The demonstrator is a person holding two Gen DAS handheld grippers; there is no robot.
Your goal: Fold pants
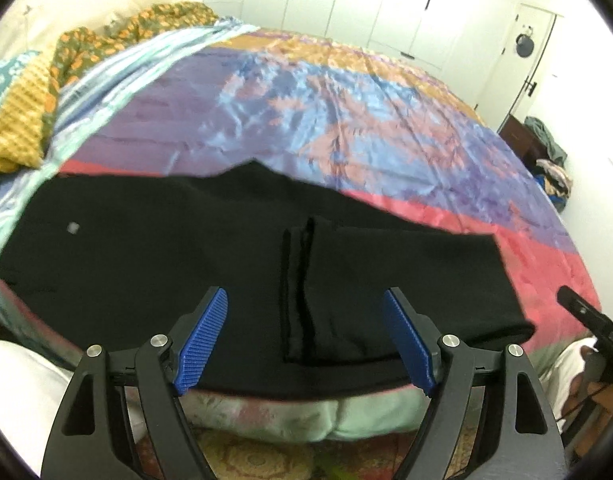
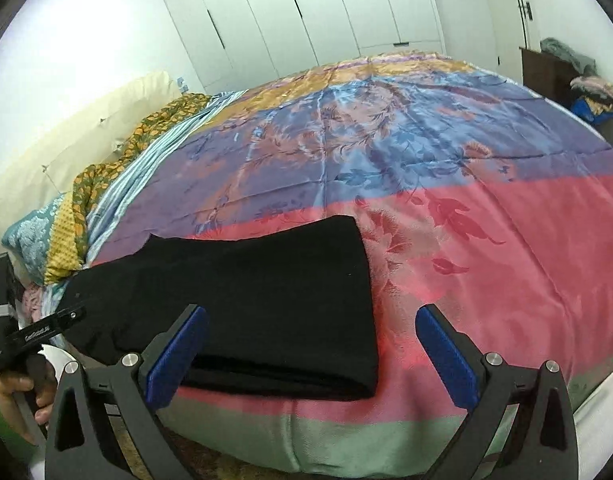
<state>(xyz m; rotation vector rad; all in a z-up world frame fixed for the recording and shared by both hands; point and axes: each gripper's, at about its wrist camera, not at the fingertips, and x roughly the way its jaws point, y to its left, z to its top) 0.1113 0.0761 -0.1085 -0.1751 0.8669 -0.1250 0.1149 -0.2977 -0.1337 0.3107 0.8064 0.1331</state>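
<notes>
Pants (image 1: 226,280) lie on the bed (image 1: 346,120) near its front edge, long axis running left-right, directly ahead of both grippers. Left gripper (image 1: 306,336) is over the mid part w/ leg ends doubled back; right gripper (image 2: 310,352) is by the folded end. Both spread wide, holding nothing. Fabric black, flat, already halved lengthwise.

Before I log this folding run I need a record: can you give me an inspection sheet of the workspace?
Surface: bed with multicolored bedspread, wrinkled.
Job's things: black pants, folded over, lying flat near the bed's front edge.
Clutter: patterned blankets bunched at the headboard side.
Grippers: left gripper open above the pants; right gripper open over the pants' folded end; neither holds cloth.
Cables: nothing seen.
Surroundings: white wardrobe doors; dark cabinet with piled clothes.
</notes>
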